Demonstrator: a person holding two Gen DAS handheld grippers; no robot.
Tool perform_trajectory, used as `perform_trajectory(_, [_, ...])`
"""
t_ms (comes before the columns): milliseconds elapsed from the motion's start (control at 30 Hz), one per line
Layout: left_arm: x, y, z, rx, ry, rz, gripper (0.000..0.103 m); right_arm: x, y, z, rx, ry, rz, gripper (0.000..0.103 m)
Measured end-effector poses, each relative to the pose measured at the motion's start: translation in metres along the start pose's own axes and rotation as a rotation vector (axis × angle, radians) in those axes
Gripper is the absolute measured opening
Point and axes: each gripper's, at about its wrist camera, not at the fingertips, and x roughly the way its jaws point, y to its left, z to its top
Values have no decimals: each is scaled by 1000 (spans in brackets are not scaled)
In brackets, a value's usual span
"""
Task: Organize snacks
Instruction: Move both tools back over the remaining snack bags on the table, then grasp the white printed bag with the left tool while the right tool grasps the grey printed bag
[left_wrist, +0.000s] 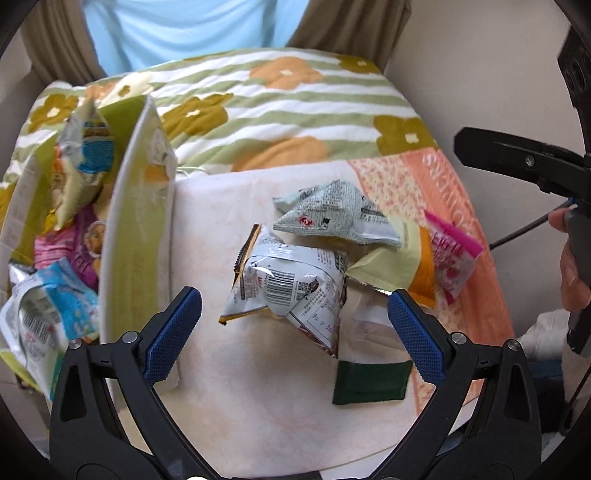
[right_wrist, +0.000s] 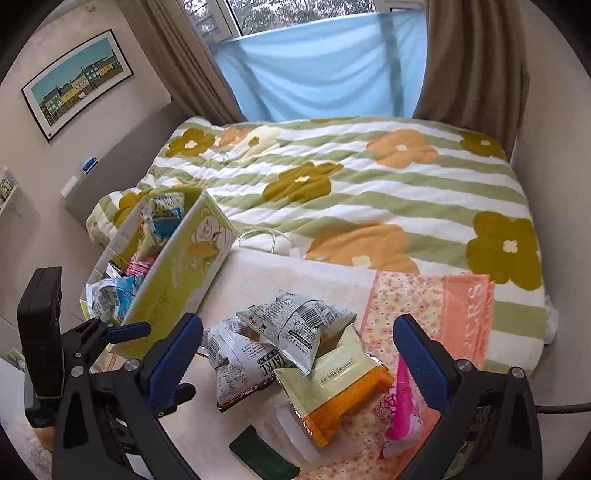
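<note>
A pile of snack packets lies on a pale cloth on the bed: a white barcode packet (left_wrist: 291, 284), a grey printed packet (left_wrist: 332, 214) (right_wrist: 295, 328), a yellow-orange packet (left_wrist: 402, 266) (right_wrist: 340, 391), a pink packet (left_wrist: 450, 251) (right_wrist: 399, 410) and a dark green flat packet (left_wrist: 371, 382) (right_wrist: 264, 458). A green bear-print box (left_wrist: 129, 236) (right_wrist: 181, 273) at the left holds several packets. My left gripper (left_wrist: 293, 332) is open and empty, just before the barcode packet. My right gripper (right_wrist: 297, 362) is open and empty, over the pile.
A green striped flower blanket (right_wrist: 369, 184) covers the bed behind. An orange floral towel (right_wrist: 436, 306) lies right of the pile. The left gripper (right_wrist: 122, 332) shows at the left of the right wrist view. Brown curtains and a blue cloth (right_wrist: 321, 70) hang behind.
</note>
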Motion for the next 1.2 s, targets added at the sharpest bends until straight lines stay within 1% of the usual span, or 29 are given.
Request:
perform_trajectory(67, [15,0,3,21,27,4,100,14,-4,1,6,23,14,103])
perform_trajectory(300, [55,4,6,31,104,-33,100,67,-7,2,-23,140,35,103])
perform_trajectory(367, [67,4,6,40,123,-33,100,82,-5,2,-50,175,38,103])
perform_trajectory(567, [93,8,2,57,170,-42,100,116,3,2,-157,239,71,103])
perform_trajectory(633, [97,9,1,62,177,-51,100,126,5,0,-185,258,87,103])
perform_trajectory(700, [98,11,0,64,165,-65,99,134,7,-1,-214,272,92,103])
perform_trajectory(800, [99,11,2,79,161,-77,94,142,8,-3,-252,282,91,103])
perform_trajectory(967, [99,14,5,68,161,-87,81,149,7,-4,-278,289,111,103])
perform_trajectory(1033, [96,18,4,50,159,-100,78,150,5,-3,-273,291,122,103])
perform_trajectory(1200, [90,23,0,30,165,-84,75,158,2,-2,-275,308,120,103])
